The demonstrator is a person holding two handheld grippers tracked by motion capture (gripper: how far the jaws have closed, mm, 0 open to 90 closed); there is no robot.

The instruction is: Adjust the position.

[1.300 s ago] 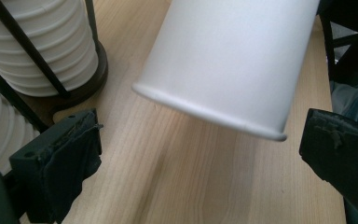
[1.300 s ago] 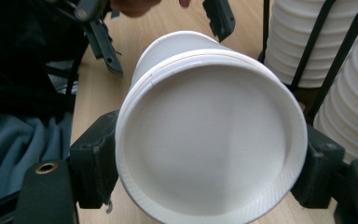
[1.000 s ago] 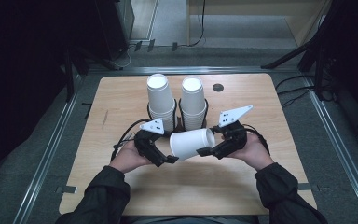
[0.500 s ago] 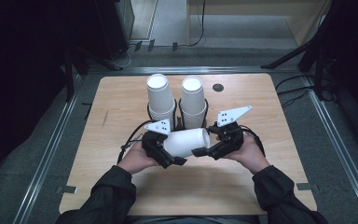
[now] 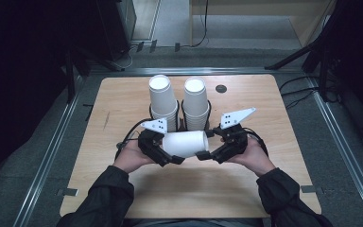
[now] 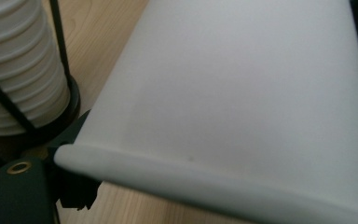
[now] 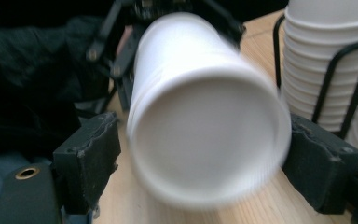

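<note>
Two grippers share one paper cup [image 5: 185, 143]: our left gripper [image 5: 172, 158] clamps its rim end, jaws just closing, while our right gripper [image 5: 207, 154] has just spread its jaws off the base, so the cup may tip toward the far cup stacks [image 5: 179, 106].

Matt white paper cup [image 5: 185, 143], pale grained wood table [image 5: 264, 184], thin black wire holders [image 5: 210, 113].
</note>
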